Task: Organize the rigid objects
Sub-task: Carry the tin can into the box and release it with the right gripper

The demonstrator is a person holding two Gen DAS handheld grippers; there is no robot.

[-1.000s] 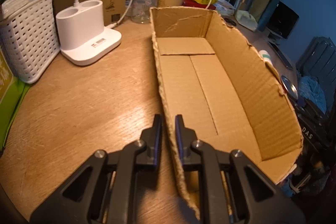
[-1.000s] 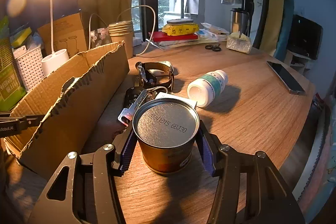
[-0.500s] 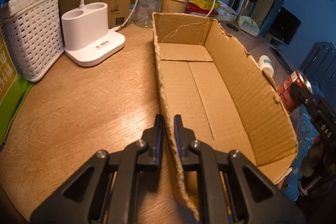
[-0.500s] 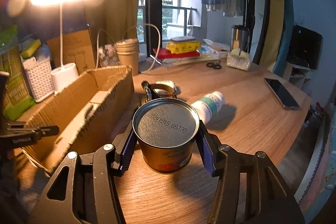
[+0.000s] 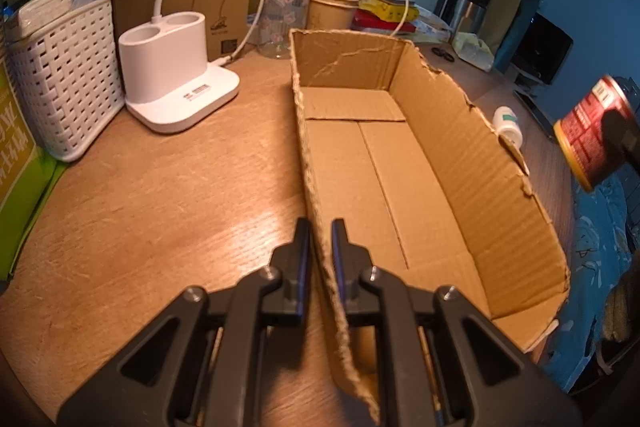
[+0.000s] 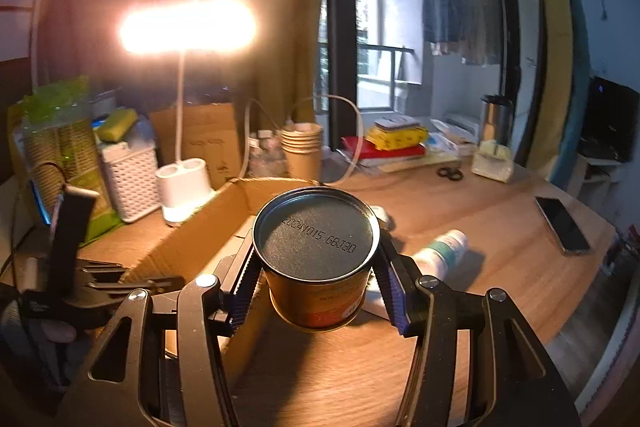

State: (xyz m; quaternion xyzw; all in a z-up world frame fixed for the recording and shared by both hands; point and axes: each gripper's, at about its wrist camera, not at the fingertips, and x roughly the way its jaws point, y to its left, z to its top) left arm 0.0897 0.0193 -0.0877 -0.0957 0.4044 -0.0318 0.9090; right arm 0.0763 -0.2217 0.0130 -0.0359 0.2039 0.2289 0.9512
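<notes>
An open cardboard box (image 5: 384,163) lies on the wooden table, empty inside; it also shows in the right wrist view (image 6: 192,239). My left gripper (image 5: 320,239) is shut on the box's near left wall. My right gripper (image 6: 316,267) is shut on a tin can (image 6: 316,259) with a stamped lid and holds it in the air above the table beside the box. The can (image 5: 596,135) shows red-labelled at the right edge of the left wrist view, higher than the box's right wall. A white pill bottle (image 6: 440,251) lies on the table beyond the can.
A white lamp base (image 5: 176,79), a white basket (image 5: 68,75), stacked paper cups (image 5: 332,3) and a cardboard sheet stand behind the box. A phone (image 6: 562,223), scissors (image 6: 450,173) and books (image 6: 396,139) lie on the table's far right side.
My right gripper has lifted the can off the table and carried it up and toward the box. The left gripper has kept its hold on the box wall.
</notes>
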